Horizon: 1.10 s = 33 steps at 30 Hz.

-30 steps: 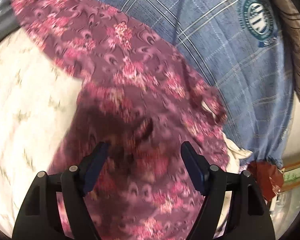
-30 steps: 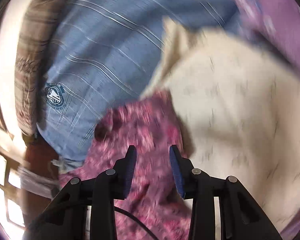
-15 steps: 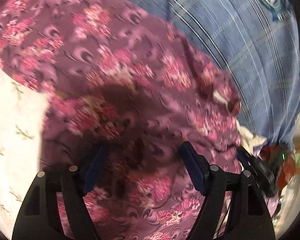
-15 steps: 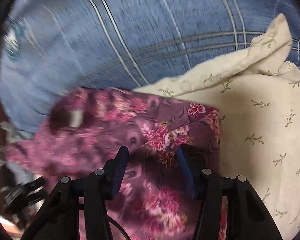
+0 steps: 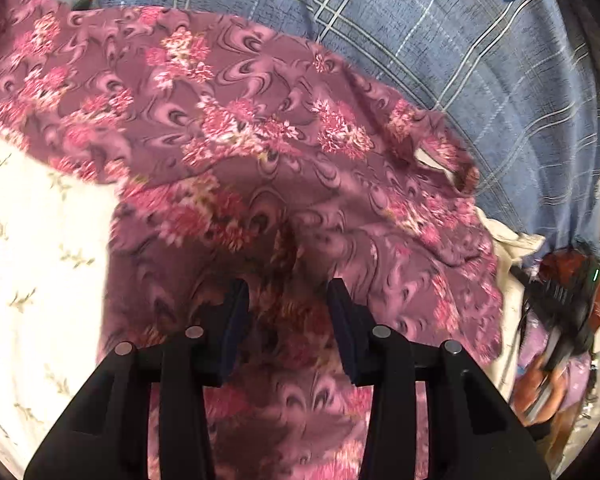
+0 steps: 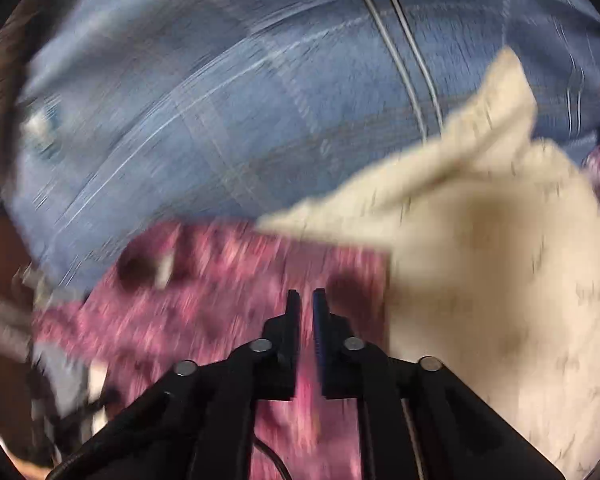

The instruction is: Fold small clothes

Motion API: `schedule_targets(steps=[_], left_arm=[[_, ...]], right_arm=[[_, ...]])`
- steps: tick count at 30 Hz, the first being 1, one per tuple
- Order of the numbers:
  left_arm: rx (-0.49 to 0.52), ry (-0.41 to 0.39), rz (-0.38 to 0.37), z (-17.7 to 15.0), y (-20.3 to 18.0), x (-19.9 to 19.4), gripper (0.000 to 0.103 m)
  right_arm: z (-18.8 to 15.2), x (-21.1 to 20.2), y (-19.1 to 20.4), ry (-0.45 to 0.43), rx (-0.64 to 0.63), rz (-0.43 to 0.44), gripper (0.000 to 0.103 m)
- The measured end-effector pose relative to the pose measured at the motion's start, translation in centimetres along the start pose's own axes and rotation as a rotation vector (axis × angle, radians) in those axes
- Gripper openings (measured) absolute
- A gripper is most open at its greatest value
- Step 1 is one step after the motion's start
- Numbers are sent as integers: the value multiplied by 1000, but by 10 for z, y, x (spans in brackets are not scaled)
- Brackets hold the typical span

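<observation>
Floral garment (image 5: 284,168) atop cream cloth (image 5: 40,248)

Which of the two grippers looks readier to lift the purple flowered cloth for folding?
Right, probably: the right gripper is closing narrowly at the flowered cloth edge. The left gripper, also closing, still straddles mid-cloth.

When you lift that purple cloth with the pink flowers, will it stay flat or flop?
The purple flower-print cloth will probably flop: it already lies in soft wrinkles over the cream leaf-print cloth. It looks thin, so likely light. Pinched at one spot, the rest would probably hang and swing.
</observation>
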<state>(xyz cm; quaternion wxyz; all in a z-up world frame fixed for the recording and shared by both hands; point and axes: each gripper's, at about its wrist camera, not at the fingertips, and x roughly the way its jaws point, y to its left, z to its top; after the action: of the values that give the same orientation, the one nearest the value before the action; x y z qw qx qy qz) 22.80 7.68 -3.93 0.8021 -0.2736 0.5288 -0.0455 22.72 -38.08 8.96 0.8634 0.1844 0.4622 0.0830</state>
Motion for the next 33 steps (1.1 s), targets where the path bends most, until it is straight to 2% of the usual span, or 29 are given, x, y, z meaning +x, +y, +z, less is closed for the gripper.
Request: schedule_targets(steps=[1, 2, 3, 4, 7, 8, 10, 13, 14, 15, 16, 17, 18, 19, 21, 23, 25, 27, 28, 29, 30, 33], left_arm=[[6, -9, -6, -4, 4, -8, 40], [10, -10, -18, -8, 10, -17, 41], [10, -10, -33, -11, 14, -24, 47], [6, -10, -47, -16, 22, -34, 57], [-18, -54, -12, -36, 50, -61, 71], [-22, -54, 15, -47, 61, -69, 73], [-31, -31, 33, -66, 78, -76, 74], [-45, 35, 45, -87, 91, -66, 75], [-51, 57, 50, -92, 94, -61, 75], [-56, 74, 49, -99, 97, -59, 74], [-39, 55, 56, -102, 94, -60, 75], [-12, 42, 64, -106, 89, -63, 74], [-3, 51, 35, -109, 85, -65, 74], [-2, 52, 18, -112, 82, -66, 74], [17, 40, 66, -116, 77, -65, 74], [37, 47, 132, -118, 74, -56, 74], [46, 38, 145, -118, 72, -58, 73], [44, 53, 97, -123, 71, -68, 73], [43, 53, 62, -127, 74, -77, 73], [47, 45, 42, -134, 76, -86, 73], [53, 40, 25, -143, 78, -93, 73], [28, 84, -37, -167, 88, -94, 74]], right_arm=[[-19, -8, -5, 27, -26, -4, 25], [-36, -14, -11, 49, -39, -5, 41], [-53, -20, -17, 66, -45, 8, 47], [-75, -27, -24, 86, -43, 35, 48], [-109, -37, -38, 108, 8, 122, 49], [-118, -38, -42, 106, 27, 151, 51], [-124, -35, -42, 114, 36, 156, 52], [-127, -25, -34, 103, 9, 151, 61], [-129, -21, -30, 114, -6, 150, 58], [-133, -19, -22, 123, -43, 151, 39], [-138, -20, -13, 127, -98, 139, 19], [-145, -21, 1, 127, -181, 17, 7], [-149, -25, 6, 114, -213, -49, 6], [-151, -35, 6, 78, -212, -67, 6], [-150, -46, -9, 28, -138, -95, 6], [-148, -42, -34, 41, -24, -93, 7], [-154, -38, -46, 69, 28, -49, 8], [-163, -57, -46, 43, 39, -25, 14], [-170, -69, -47, 31, 43, -2, 23], [-178, -80, -50, 27, 43, 11, 40], [-187, -90, -54, 27, 43, 6, 52], [-224, -111, -68, 36, 36, -38, 52]])
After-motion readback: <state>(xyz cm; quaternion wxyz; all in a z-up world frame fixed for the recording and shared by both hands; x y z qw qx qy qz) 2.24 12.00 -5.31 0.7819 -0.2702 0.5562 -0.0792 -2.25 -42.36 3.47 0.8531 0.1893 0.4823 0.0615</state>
